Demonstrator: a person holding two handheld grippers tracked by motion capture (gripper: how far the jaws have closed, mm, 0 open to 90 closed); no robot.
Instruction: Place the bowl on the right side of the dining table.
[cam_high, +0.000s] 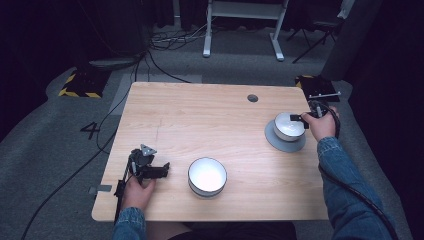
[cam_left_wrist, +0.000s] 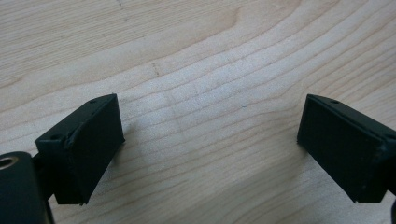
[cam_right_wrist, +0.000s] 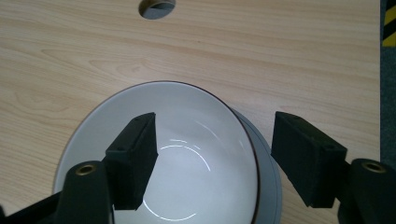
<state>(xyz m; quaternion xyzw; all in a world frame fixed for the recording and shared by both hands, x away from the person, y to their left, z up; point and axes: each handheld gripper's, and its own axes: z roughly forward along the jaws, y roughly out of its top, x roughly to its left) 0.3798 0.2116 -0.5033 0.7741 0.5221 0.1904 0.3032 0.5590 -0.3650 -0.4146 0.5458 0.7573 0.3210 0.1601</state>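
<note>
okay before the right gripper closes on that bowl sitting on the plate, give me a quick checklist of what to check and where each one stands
1. Right gripper open: ok, its jaws stand wide apart.
2. Jaws straddle the rim of the bowl on the plate: ok, one jaw is over the inside, the other outside the rim.
3. Bowl sits on the grey plate: ok.
4. Bowl empty: ok, its white inside shows nothing.
5. Jaws low enough to grip the rim: cannot tell.
6. Left gripper out of the way: ok, it is open over bare table, left of the near bowl.
</note>
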